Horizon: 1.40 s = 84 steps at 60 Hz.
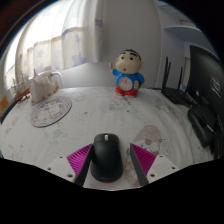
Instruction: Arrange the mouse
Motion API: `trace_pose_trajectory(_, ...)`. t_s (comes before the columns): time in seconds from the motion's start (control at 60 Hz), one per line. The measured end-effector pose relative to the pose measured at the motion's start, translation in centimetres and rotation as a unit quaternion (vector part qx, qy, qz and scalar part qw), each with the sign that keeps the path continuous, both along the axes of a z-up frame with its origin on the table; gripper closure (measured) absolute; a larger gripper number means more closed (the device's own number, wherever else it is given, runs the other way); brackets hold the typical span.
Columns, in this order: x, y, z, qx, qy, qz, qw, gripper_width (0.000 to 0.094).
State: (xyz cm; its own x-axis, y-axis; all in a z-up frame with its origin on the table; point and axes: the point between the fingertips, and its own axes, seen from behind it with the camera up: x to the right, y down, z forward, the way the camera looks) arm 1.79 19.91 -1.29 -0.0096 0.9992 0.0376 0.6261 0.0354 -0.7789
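Note:
A black computer mouse (105, 158) lies on the white marbled table (100, 115), its front pointing away from me. It stands between the fingers of my gripper (110, 160). The left pink pad (80, 157) is close against the mouse's left side. The right pink pad (144, 158) stands a little off its right side, with a strip of table showing in the gap. The mouse rests on the table.
A cartoon boy figure (127, 72) in a blue top stands at the far side of the table. A white jug (43, 85) and a round patterned plate (50, 112) are at the far left. Dark furniture (205, 95) stands at the right.

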Motion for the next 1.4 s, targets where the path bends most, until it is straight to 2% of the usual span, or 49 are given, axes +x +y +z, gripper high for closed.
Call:
trace_pose_trajectory(0.1, -0.7, 0.1, -0.1, -0.011, -0.006, -0.005, 1.0, 0.039)
trace_pose_trajectory(0.35, -1.0, 0.7, 0.9, -0.01, -0.018, -0.024, 1.0, 0.0504)
trace_pose_trajectory(0.45, -2.2, -0.1, 4.6, -0.012, 0.0, -0.031, 0.999, 0.0511)
trace_pose_trajectory(0.617, -6.1, -7.4, 12.0, -0.021, 0.044, 0.009, 0.999, 0.0513)
trace_pose_trajectory(0.717, -8.9, -14.1, 13.8, -0.041, 0.057, 0.032, 0.997, 0.0513)
trace_pose_trajectory(0.833, -12.4, -21.0, 12.3, -0.042, 0.058, 0.046, 0.996, 0.0516)
trace_pose_trajectory(1.017, -16.1, -26.5, 3.8, -0.021, 0.008, 0.031, 0.999, 0.0514)
trace_pose_trajectory(1.133, -16.5, -27.0, -0.1, -0.017, -0.026, 0.013, 0.999, 0.0436)
trace_pose_trajectory(1.183, -16.6, -27.0, 0.1, -0.014, -0.022, 0.01, 1.0, 0.0384)
trace_pose_trajectory(1.217, -16.4, -26.6, 0.3, -0.007, -0.027, 0.005, 1.0, 0.0273)
trace_pose_trajectory(1.25, -16.2, -26.4, 0.9, 0.0, -0.031, 0.0, 1.0, 0.011)
trace_pose_trajectory(1.267, -16.1, -26.2, 1.3, 0.003, -0.032, -0.003, 0.999, 0.0069)
trace_pose_trajectory(1.3, -15.5, -25.9, 2.3, 0.005, -0.037, -0.011, 0.999, 0.0111)
trace_pose_trajectory(1.4, -11.9, -25.2, 6.4, -0.002, -0.058, -0.036, 0.998, 0.0077)
